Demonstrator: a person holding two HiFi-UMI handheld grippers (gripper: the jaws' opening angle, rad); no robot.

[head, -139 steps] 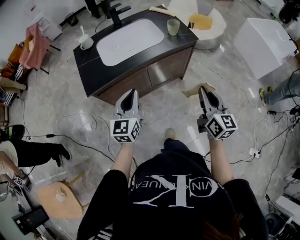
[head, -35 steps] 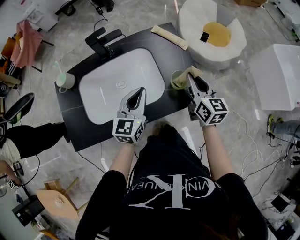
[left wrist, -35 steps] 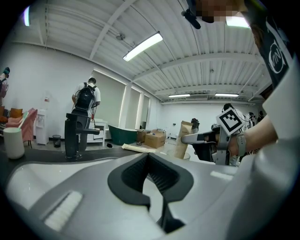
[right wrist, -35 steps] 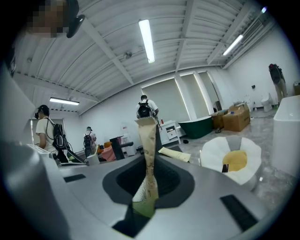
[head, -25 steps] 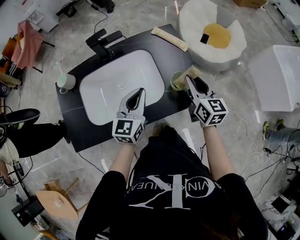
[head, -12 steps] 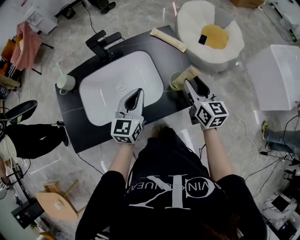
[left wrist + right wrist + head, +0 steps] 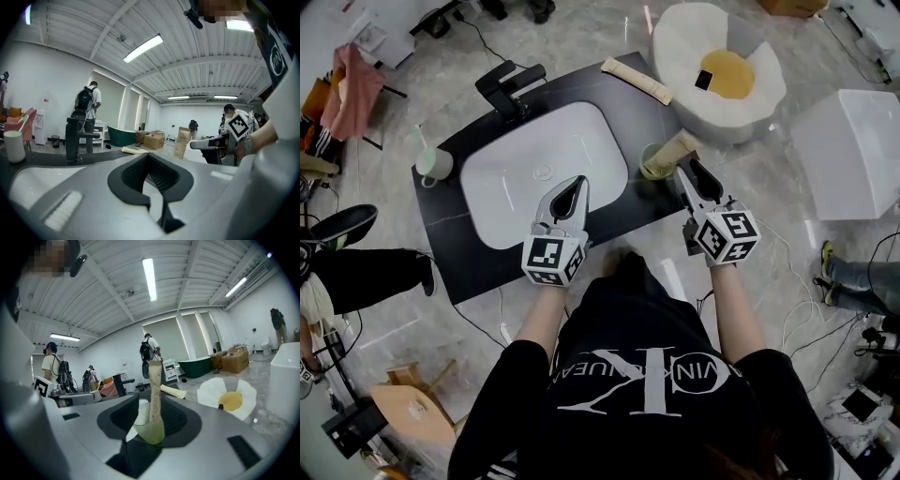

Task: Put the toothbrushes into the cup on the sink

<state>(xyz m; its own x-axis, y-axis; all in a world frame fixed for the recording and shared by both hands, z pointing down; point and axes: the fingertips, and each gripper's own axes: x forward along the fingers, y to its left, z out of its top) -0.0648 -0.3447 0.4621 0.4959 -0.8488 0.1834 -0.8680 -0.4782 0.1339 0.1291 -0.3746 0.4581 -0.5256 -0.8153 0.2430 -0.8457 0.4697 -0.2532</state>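
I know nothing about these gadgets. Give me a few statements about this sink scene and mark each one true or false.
1. A wrapped toothbrush stands in the green cup. True.
2. The right gripper is clamped on it. False: its jaws have just been opening and stand apart, with the cup and toothbrush between them, ungripped.
3. The left gripper holds a toothbrush. False: it is shut and empty, over the basin.
4. A second tan packet lies flat on the counter. True.

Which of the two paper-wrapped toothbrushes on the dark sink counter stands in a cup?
The tan wrapped toothbrush leaning in the pale green cup beside the right gripper; the other toothbrush lies flat near the counter's back edge.
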